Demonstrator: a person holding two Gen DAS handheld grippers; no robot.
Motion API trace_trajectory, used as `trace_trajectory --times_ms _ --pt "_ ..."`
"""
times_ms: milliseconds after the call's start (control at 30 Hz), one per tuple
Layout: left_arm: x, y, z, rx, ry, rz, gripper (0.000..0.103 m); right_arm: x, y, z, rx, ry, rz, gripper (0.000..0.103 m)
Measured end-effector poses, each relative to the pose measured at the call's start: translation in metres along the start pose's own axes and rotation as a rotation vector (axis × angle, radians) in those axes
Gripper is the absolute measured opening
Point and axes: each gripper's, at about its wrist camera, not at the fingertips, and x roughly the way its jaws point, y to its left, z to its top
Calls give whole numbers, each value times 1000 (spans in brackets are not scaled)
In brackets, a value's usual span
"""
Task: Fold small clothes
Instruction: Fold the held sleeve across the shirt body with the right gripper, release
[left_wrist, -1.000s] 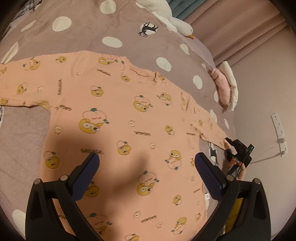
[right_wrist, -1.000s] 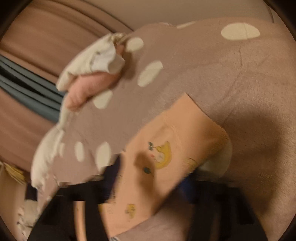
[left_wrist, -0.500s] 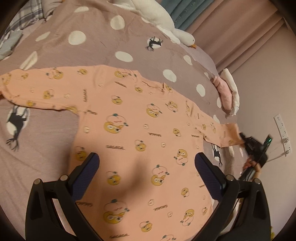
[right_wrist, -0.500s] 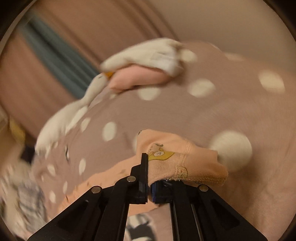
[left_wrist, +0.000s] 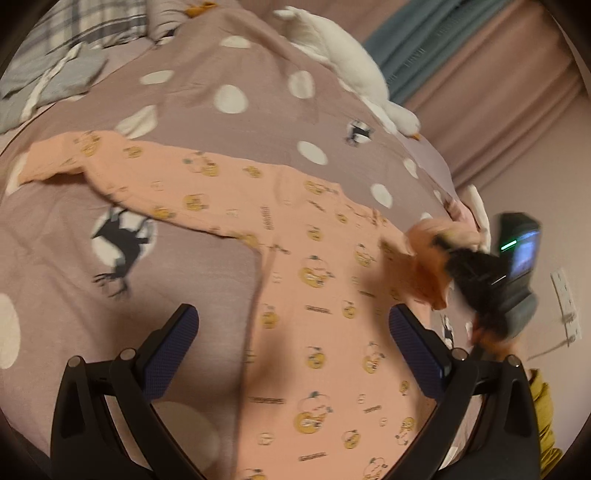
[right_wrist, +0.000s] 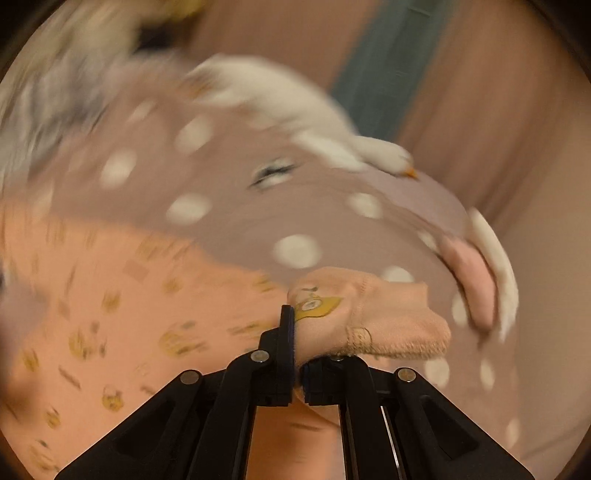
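Step in hand: I judge this to be the first fold of the peach shirt (left_wrist: 317, 295), the sleeve on the right side of the left wrist view being carried in over the body.
Right gripper (right_wrist: 297, 373): clamped tight on the sleeve cuff (right_wrist: 373, 314); the ribbed hem sticks out past the jaws and is lifted clear of the bed.
Left gripper (left_wrist: 293, 354): jaws spread wide with nothing between them, hovering above the shirt's lower body.
Where the shirt is: spread flat, print side up, on the bedspread (left_wrist: 240, 66); the other sleeve (left_wrist: 110, 166) lies stretched out to the far left.
Next move, as I read it: I need to bring the cuff across the chest and lay it flat so that the fold line runs straight down from the shoulder, then let go. The left gripper could pin the body to stop it dragging.
Risk: the thin knit may bunch at the armpit.
Surface: soft mauve cover with white dots and black bird prints; it gives under pressure.
Room: a white goose plush (left_wrist: 354, 74) at the far edge, pink curtains (left_wrist: 498, 92) with a teal panel, a plaid pillow (left_wrist: 66, 40) top left, and a small pink-and-white bundle (right_wrist: 476, 280) near the bed's edge.
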Motion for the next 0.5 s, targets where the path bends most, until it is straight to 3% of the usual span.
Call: trace_trajectory --times_ms 100,167,267,300,367,400,500 --pt "-4 18 0 -19 -7 34 103 21 87 -13 -300 16 -94 5" --pt "-5 29 1 -34 -11 50 103 27 129 -26 -469 22 -111 5" --pt "-7 41 2 -57 -15 47 103 20 155 -38 -597 2 -96 10" --pt "-6 42 3 -64 -15 43 103 16 156 -40 -605 -14 -108 11" --pt "-3 44 2 -77 -10 24 103 4 142 -42 -561 -34 -83 33" --pt "-1 43 1 -81 -5 11 103 -3 133 -43 -526 -47 -70 48" --pt "9 33 1 -100 25 -76 103 -21 88 -44 -315 -37 15 50"
